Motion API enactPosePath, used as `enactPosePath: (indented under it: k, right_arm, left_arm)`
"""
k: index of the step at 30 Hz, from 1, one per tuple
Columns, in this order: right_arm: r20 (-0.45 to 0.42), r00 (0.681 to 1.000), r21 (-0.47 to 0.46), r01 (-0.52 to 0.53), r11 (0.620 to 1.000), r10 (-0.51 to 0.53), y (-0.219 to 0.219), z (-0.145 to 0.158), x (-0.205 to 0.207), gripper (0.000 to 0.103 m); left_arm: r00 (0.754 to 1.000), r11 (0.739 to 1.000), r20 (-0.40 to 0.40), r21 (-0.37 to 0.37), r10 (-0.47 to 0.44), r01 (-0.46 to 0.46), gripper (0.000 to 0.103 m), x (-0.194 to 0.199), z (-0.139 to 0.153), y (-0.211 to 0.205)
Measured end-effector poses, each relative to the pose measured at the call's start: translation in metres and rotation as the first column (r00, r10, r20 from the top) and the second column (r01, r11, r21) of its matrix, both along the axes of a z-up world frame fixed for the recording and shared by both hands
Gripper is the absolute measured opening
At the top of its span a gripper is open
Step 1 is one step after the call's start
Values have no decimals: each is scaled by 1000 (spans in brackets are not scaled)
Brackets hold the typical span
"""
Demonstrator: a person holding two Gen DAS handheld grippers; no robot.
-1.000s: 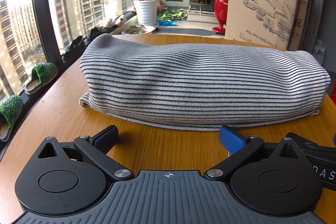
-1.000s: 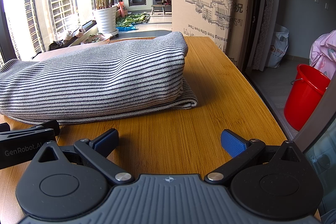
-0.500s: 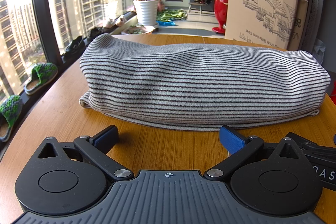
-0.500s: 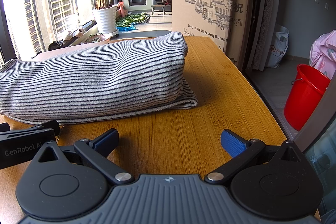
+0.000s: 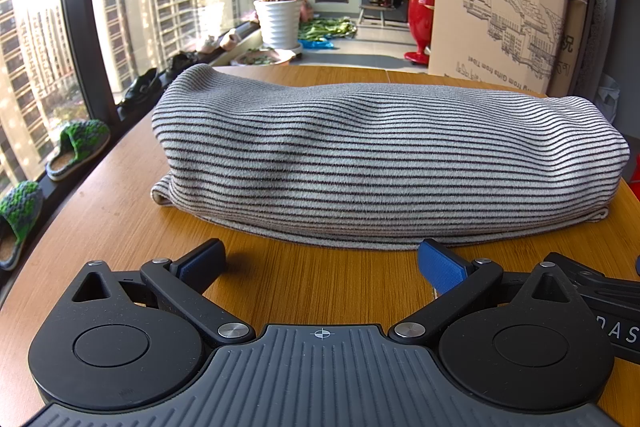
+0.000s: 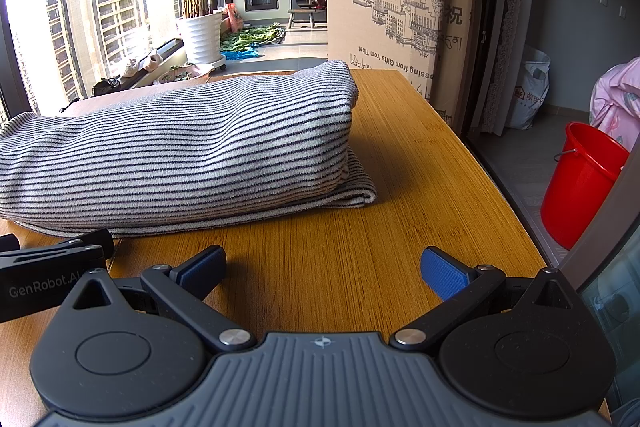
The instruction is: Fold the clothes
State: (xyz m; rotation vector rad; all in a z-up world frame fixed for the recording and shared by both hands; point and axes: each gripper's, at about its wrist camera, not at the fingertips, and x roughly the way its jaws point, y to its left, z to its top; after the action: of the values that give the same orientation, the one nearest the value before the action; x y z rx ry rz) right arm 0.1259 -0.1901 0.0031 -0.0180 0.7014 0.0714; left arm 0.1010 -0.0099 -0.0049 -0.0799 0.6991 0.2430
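one garment only is seen: a grey knitted garment with thin dark stripes (image 5: 384, 167), laid as a thick, rounded bundle on the warm-toned bamboo-grain wooden table (image 6: 420, 163). several layers are shown at its near edge, with a flat lower layer poking out at the right-hand corner, so the folding is judged to be largely done; whether a last fold or some smoothing is left cannot be told, since the top is still puffed rather than flat.

the left gripper (image 5: 322, 261) is held low over the table just in front of the garment, its blue-padded jaws spread wide with nothing between them. the right gripper (image 6: 324, 265) is held the same way in front of the garment's right end, jaws wide and empty, bare wood between the pads. neither is touching the cloth.

the table in front of and to the right of the garment is bare. behind the garment a tall brown cardboard box printed with a line drawing (image 6: 396, 11) is stood, orange soft shapes set on top. behind and left of the garment a palm in a white ribbed pot (image 5: 280, 23) is placed by a large window, and green knitted slippers (image 5: 78, 147) are lined on the sill to the left. to the right of the garment, down on the floor, a red plastic bucket (image 6: 580, 183) is seen.
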Motion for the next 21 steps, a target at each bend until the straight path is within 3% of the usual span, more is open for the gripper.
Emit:
enactPosePath:
  k: [21]
  right_arm:
    - [0, 1000, 8, -9, 1000, 9, -1, 1, -2, 103]
  left_arm:
    - [1000, 1000, 0, 0, 3, -3, 103, -1, 0, 0]
